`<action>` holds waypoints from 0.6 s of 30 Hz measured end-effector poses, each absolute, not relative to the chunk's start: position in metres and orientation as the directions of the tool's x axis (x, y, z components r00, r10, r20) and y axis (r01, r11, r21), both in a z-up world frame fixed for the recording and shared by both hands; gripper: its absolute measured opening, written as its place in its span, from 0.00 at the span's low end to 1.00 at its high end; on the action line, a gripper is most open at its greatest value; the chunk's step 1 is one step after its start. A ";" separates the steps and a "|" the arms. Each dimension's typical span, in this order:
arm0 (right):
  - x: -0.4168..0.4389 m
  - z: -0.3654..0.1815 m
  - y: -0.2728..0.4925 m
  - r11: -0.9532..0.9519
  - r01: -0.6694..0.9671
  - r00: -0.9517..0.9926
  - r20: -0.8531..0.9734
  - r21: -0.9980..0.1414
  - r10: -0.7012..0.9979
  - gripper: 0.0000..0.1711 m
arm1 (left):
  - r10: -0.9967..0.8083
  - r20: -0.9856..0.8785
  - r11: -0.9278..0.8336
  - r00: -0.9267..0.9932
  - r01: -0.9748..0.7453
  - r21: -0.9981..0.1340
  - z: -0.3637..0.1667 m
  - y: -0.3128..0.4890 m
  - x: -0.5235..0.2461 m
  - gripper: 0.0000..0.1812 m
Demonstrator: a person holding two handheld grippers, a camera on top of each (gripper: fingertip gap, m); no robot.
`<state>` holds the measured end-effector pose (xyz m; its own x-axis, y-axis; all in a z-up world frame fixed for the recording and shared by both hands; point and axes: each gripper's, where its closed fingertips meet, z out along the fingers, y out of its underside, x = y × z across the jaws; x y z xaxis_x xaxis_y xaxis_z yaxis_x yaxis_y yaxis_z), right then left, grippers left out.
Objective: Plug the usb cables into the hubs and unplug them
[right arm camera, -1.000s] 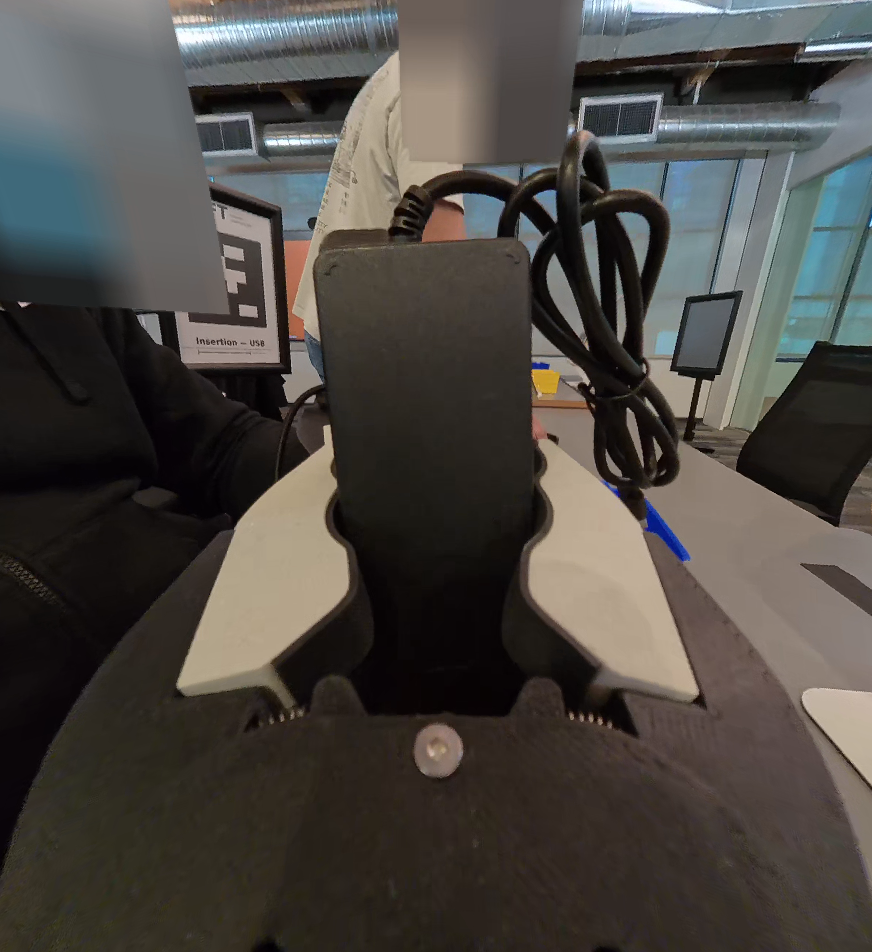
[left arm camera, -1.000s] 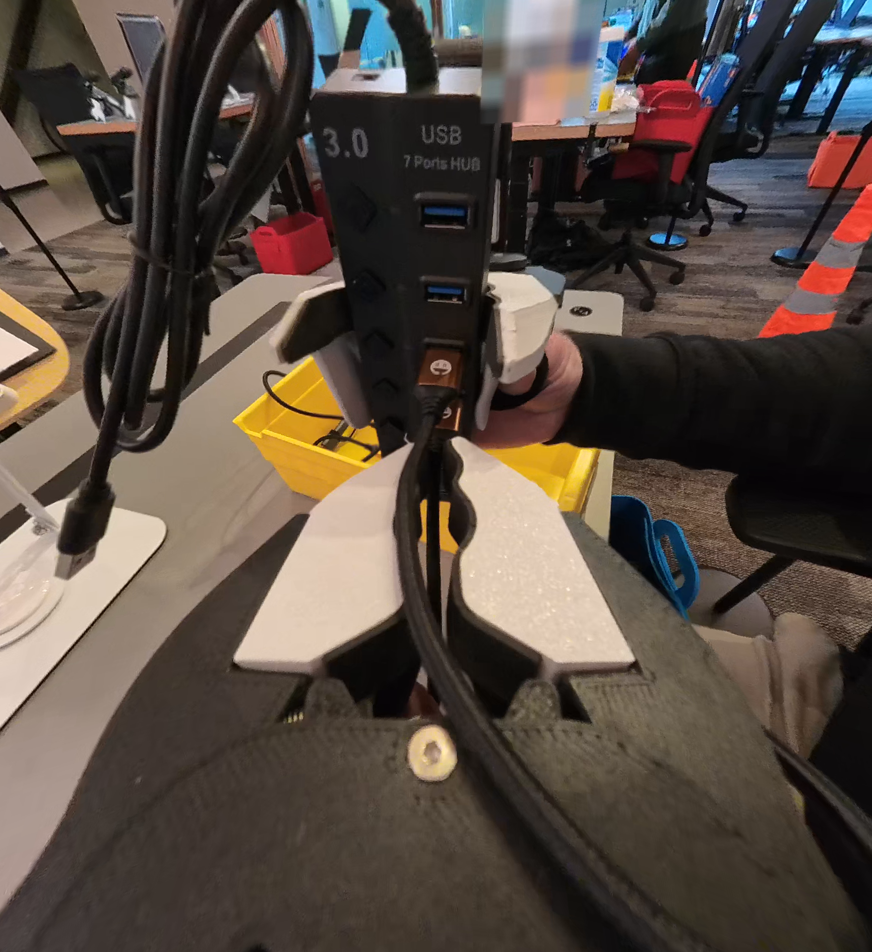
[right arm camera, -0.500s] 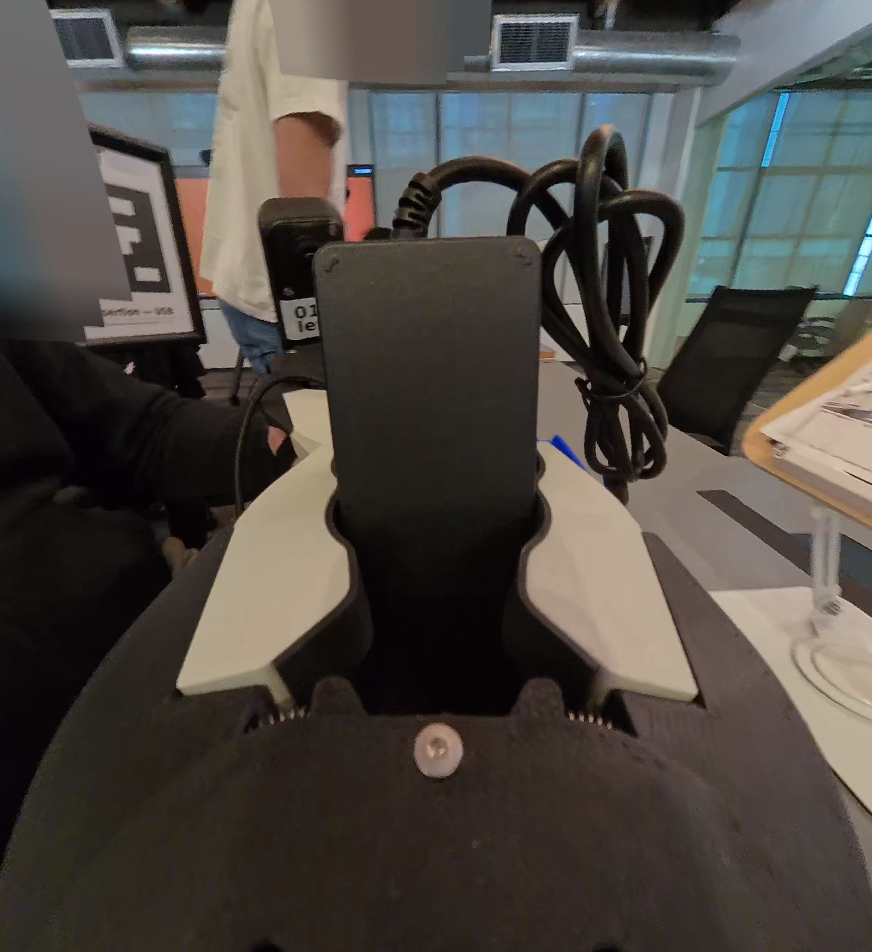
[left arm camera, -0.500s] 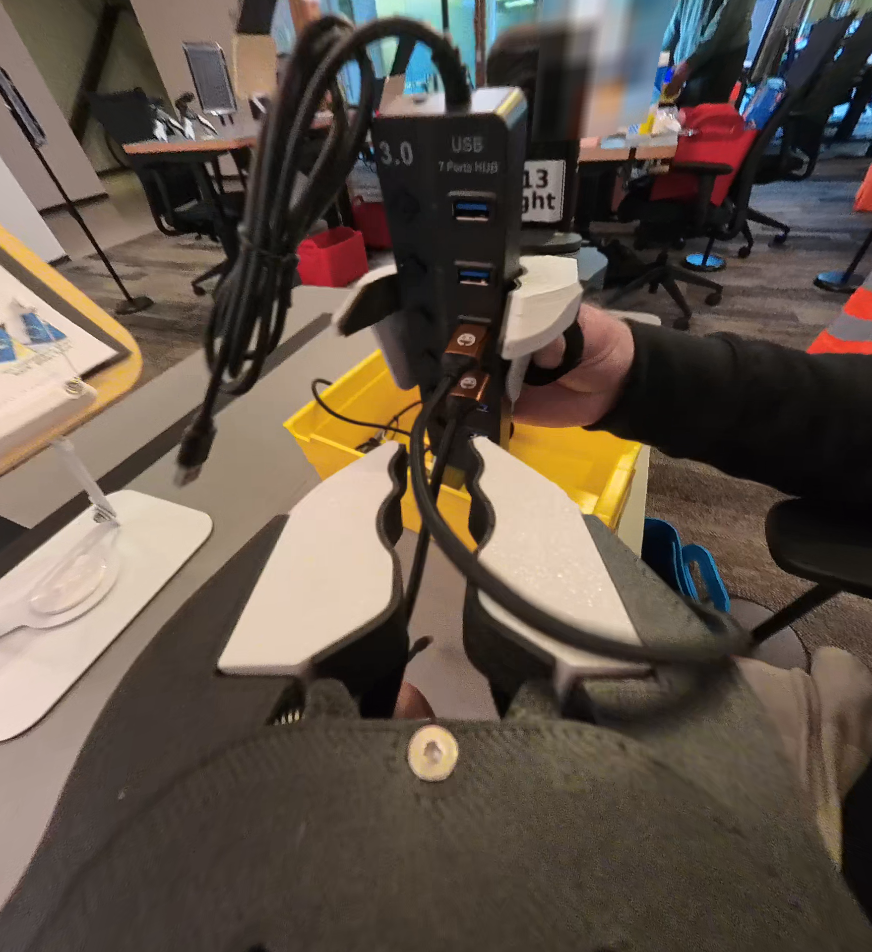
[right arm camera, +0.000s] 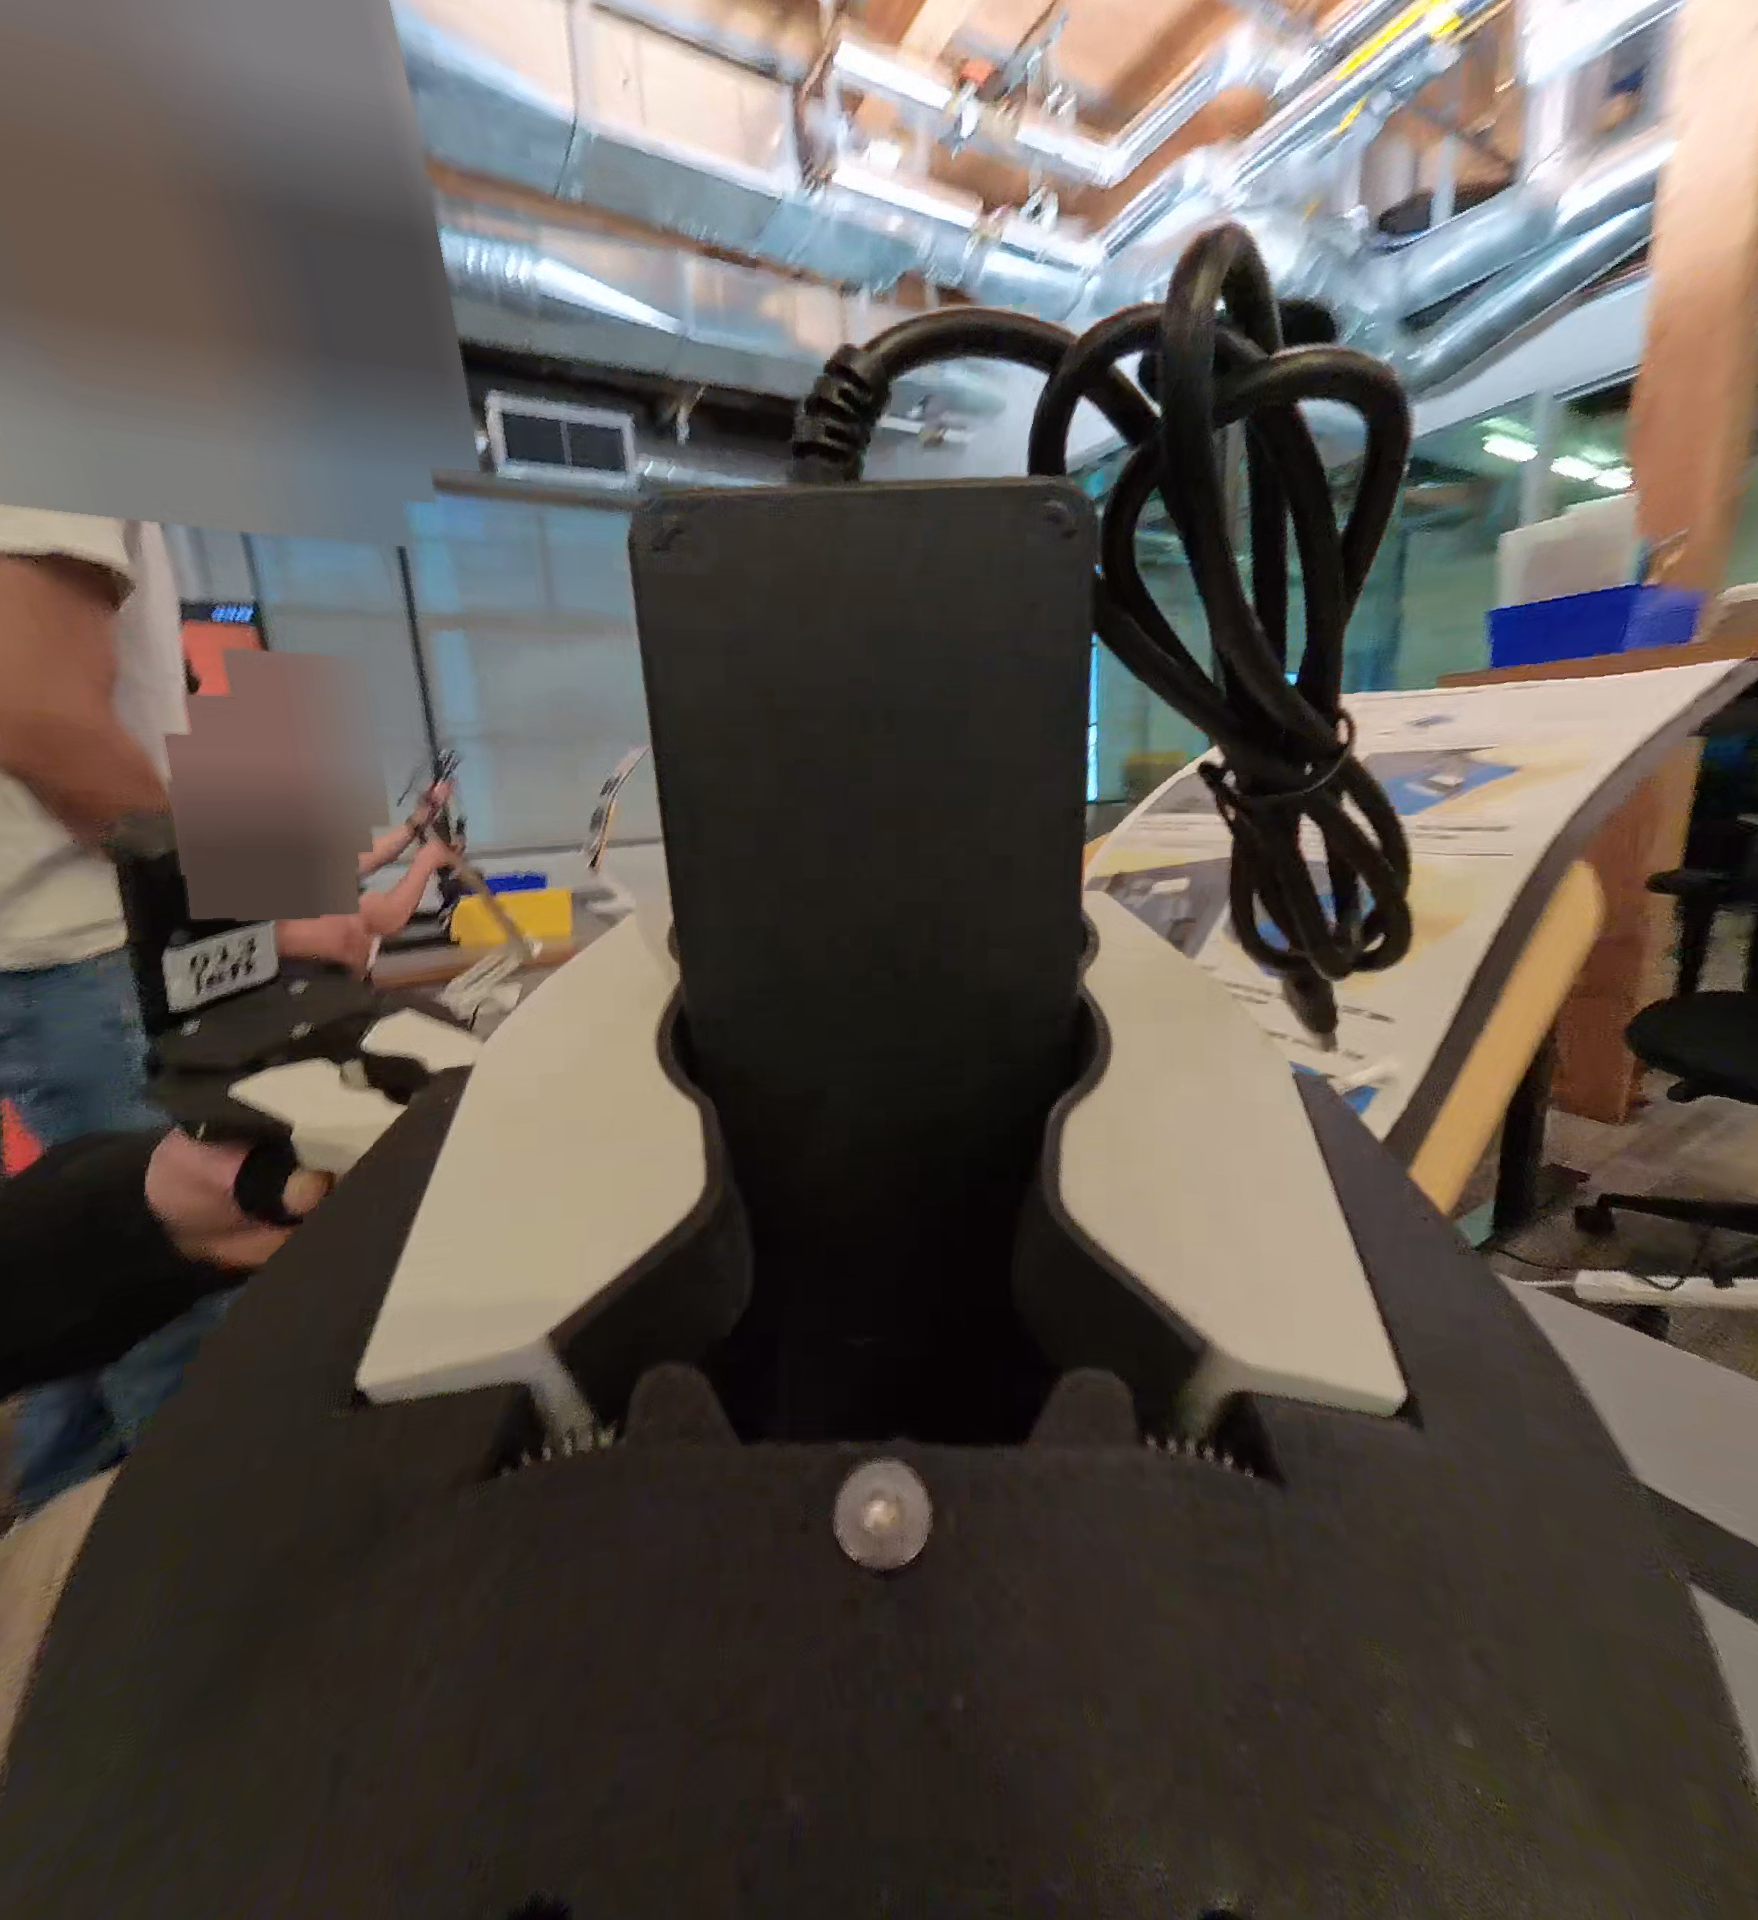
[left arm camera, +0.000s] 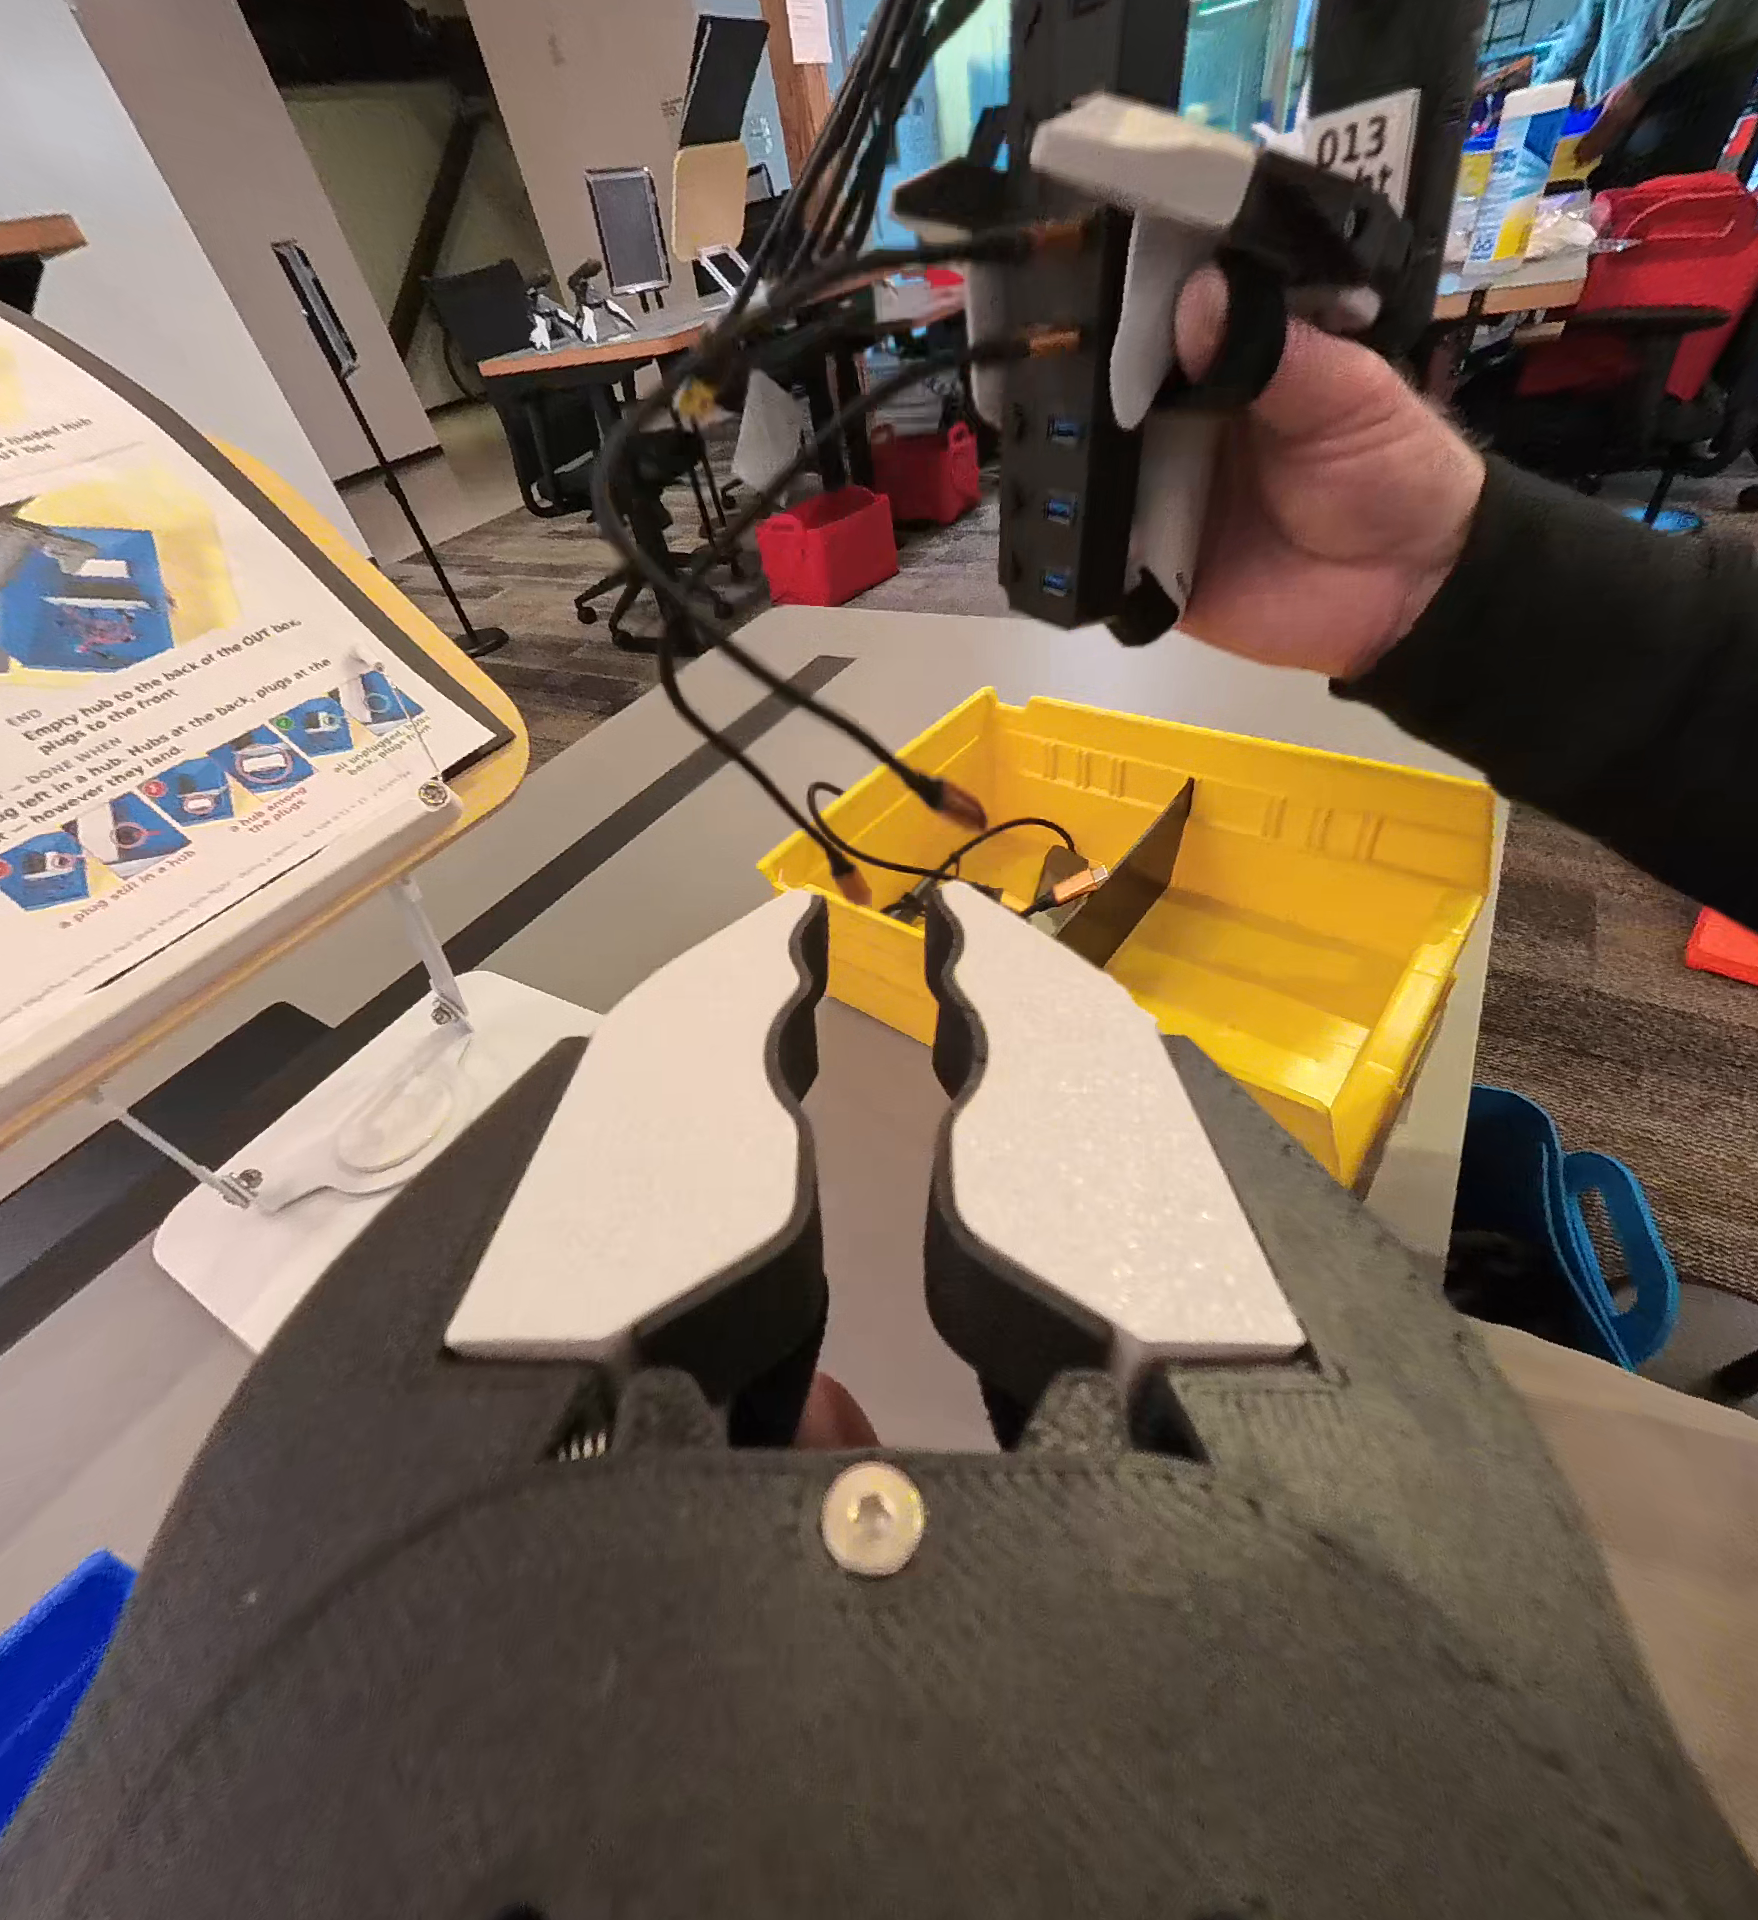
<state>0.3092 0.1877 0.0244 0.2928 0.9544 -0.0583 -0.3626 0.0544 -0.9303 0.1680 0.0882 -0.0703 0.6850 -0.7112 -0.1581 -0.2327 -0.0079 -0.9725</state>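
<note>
Pulled back and dropped away from the hub since half a second ago: left tongs (left arm camera: 875,914) now empty, slightly spread with a narrow gap, no cable between them, pointing down at the yellow bin (left arm camera: 1301,935) on the grey worktop (left arm camera: 646,790). Lifted high and turned side-on, meanwhile: black hub (left arm camera: 1062,436), clamped across its body by the right tongs (right arm camera: 880,997), pressed hard against both flanks. Seen from the right wrist view, only the plain back of the hub, with its own thick coiled lead (right arm camera: 1259,665) dangling beside it. Seen from the left, two copper-tipped plugs (left arm camera: 1046,286) seated in upper ports, three blue ports below free, thin black cables (left arm camera: 750,717) trailing from the hub down toward the bin. Loose in the bin's near compartment, a few more copper connectors (left arm camera: 1072,883), one draped just over the front rim. Off to the left, an instruction board (left arm camera: 179,727) on a clear stand. Step in hand, by the look of it: plugging in, between insertions, reaching for the next cable. Next move calls for lowering into the bin, pinching one connector squarely behind its metal tip, then lining it up with a free port while holding the hub steady. Likely snag: tangled leads dragging a neighbour along.
</note>
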 end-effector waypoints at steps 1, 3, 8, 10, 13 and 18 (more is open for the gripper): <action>0.316 0.026 0.193 0.038 -0.384 0.311 -0.091 -0.923 0.946 0.39 | -0.709 -0.158 -0.007 0.687 -0.231 -0.973 -0.070 0.089 0.167 0.10; 0.326 0.018 0.206 0.000 -0.414 0.350 -0.159 -0.910 0.923 0.37 | -0.708 -0.154 -0.008 0.690 -0.226 -0.974 -0.070 0.089 0.166 0.09; 0.338 -0.056 0.241 -0.118 -0.348 0.494 -0.289 -0.930 0.820 0.37 | -0.698 -0.165 -0.009 0.697 -0.239 -0.971 -0.075 0.092 0.163 0.09; 0.344 -0.086 0.253 -0.175 -0.307 0.557 -0.326 -0.935 0.764 0.37 | -0.699 -0.161 -0.015 0.697 -0.239 -0.971 -0.077 0.092 0.163 0.09; 0.351 -0.129 0.264 -0.300 -0.205 0.653 -0.358 -0.932 0.667 0.37 | -0.696 -0.160 -0.019 0.700 -0.242 -0.970 -0.079 0.093 0.161 0.09; 0.371 -0.194 0.267 -0.485 0.132 0.819 -0.180 -0.865 0.544 0.38 | -0.697 -0.148 -0.033 0.701 -0.239 -0.971 -0.084 0.096 0.160 0.09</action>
<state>0.3714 0.2671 -0.1939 0.8194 0.5442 -0.1802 0.1318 -0.4849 -0.8646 0.1601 0.0955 -0.0836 0.7012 -0.6974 -0.1485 -0.2386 -0.0333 -0.9705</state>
